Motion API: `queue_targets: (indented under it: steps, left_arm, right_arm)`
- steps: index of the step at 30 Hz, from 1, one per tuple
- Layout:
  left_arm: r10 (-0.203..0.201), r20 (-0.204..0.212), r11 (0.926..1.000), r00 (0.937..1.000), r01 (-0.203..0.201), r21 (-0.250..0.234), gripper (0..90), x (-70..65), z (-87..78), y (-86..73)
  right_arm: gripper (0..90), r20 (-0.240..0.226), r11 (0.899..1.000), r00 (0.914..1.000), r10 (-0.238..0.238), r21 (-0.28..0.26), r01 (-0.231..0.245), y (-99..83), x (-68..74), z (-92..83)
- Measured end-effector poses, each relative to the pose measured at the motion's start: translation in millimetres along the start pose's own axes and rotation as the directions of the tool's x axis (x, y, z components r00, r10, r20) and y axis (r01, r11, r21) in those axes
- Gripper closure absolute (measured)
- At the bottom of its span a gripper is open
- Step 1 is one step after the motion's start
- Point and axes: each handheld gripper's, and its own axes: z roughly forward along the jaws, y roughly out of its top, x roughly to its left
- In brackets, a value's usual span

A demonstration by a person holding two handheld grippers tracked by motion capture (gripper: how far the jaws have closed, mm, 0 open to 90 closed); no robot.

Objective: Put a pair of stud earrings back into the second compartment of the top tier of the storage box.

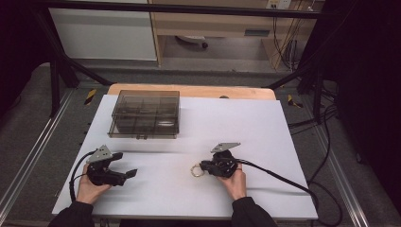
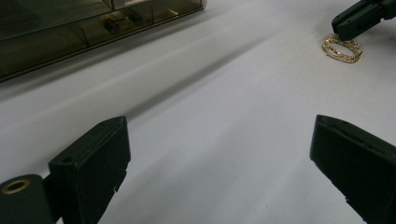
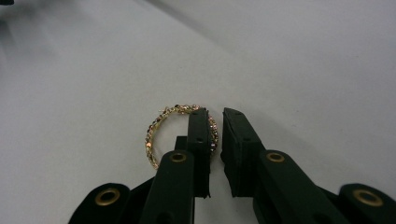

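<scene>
White tabletop [image 1: 265, 137], grey floor [image 1: 28, 127]

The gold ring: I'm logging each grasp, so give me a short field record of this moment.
item: gold ring, thin, beaded, lying flat on the white tabletop
right gripper: jaws nearly together on the ring's near-right rim, one jaw inside the hoop, one outside
ring lifted: not yet
left gripper: jaws wide apart, nothing between them, resting on the tabletop to the left
container: smoky clear compartment box, lid closed, at the far left of the tabletop
hands: one on each gripper
</scene>
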Motion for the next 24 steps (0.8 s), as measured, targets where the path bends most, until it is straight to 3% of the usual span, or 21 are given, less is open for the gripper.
queue_targets:
  steps: [14, 24]
  left_arm:
    - [0.000, 0.001, 1.0000, 1.0000, 0.000, -0.001, 5.3, -0.2, -0.6, 0.0]
    - [0.003, 0.003, 1.0000, 1.0000, -0.003, 0.001, 5.4, -0.8, -1.1, 0.0]
  right_arm:
    - [86.5, -0.019, 0.999, 0.9992, 0.036, -0.018, -0.036, 4.6, 1.8, -8.4]
    - [86.6, 0.000, 0.997, 0.9999, -0.014, -0.071, 0.014, 23.3, 14.1, -23.7]
